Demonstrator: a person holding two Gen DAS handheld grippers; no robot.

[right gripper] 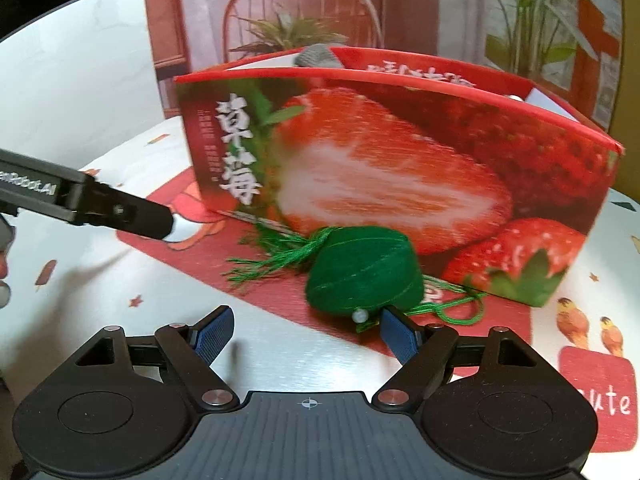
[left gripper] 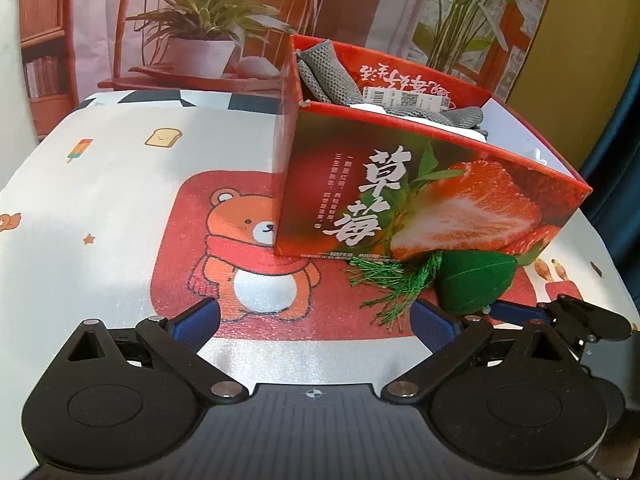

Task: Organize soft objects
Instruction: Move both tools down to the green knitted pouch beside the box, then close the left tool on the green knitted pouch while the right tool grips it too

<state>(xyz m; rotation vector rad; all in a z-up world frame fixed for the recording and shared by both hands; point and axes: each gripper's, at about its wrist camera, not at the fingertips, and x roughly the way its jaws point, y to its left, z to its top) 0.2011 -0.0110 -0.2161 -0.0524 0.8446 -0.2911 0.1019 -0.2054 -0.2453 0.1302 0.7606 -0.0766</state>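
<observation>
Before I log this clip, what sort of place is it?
Probably a staged home tabletop, not a real room: the chair and plants behind are a printed backdrop. A cartoon bear tablecloth covers the table, with a strawberry box holding grey cloth.

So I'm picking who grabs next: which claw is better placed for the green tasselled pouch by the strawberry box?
Right. The right claw is open with the green pouch almost centred just ahead. The left claw, also open, has it off to its right side.
</observation>
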